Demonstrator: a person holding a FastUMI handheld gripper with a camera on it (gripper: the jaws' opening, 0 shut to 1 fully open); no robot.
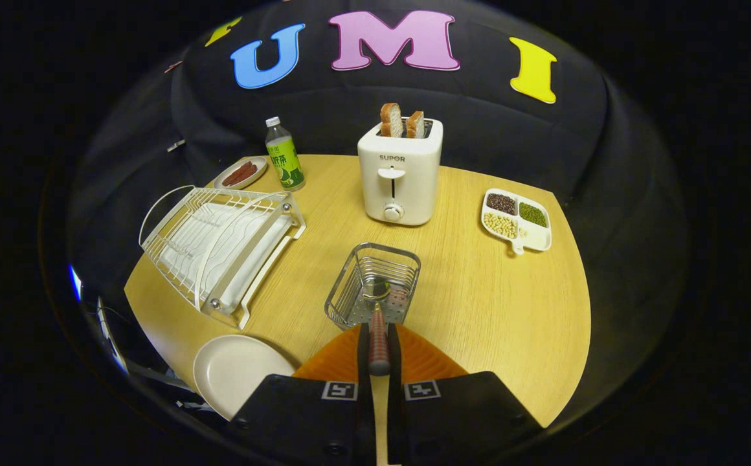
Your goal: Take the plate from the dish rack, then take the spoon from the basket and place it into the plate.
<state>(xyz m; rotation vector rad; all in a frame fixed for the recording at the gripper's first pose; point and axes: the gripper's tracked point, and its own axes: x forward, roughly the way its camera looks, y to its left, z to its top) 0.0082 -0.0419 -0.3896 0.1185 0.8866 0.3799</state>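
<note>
The gripper pinches the spoon by its handle, bowl over the basket just ahead; the plate waits beside the fingers, ready to receive it.

A round wooden desk with a light yellow top stands in the booth. Behind it hangs a wall of black cloth with soft folds. All around the desk it is dark.

Basket centre of bench; toaster behind it. Rack left, plate near-left. Bottle far left; sectioned dish right.
</note>
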